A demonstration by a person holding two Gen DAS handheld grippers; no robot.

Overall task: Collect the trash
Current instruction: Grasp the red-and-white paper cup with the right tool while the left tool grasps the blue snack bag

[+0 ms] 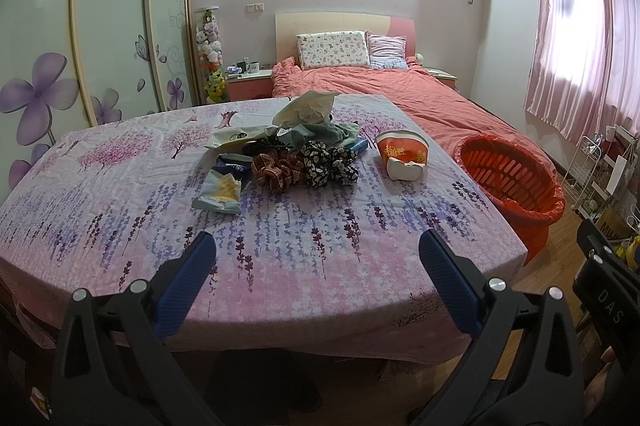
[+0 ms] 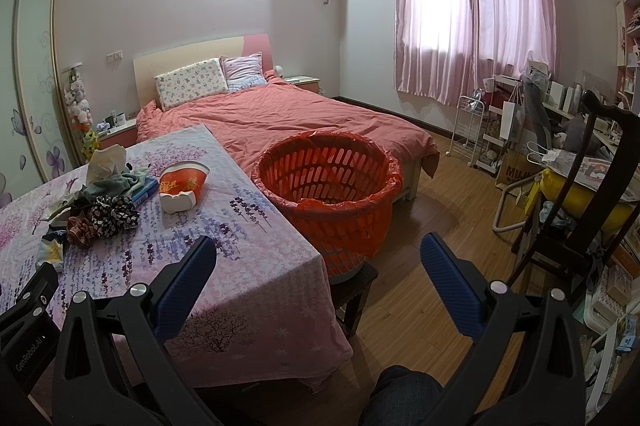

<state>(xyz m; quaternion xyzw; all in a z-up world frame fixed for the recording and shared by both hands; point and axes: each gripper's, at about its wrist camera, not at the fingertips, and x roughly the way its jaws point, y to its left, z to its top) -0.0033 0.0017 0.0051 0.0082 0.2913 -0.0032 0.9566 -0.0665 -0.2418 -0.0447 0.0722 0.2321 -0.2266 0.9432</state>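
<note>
A pile of wrappers, scrunchies and cloth lies mid-table on a floral tablecloth. It includes a snack bag, a crumpled white bag and an orange paper bowl on its side. The pile and the bowl also show in the right wrist view. A red basket lined with a red bag stands at the table's right edge. My left gripper is open and empty over the near table edge. My right gripper is open and empty, near the basket.
A bed with a pink duvet lies behind the table. The basket sits on a dark stool. A dark wooden chair, a white rack and cluttered shelves stand on the right. A wardrobe with flower doors is on the left.
</note>
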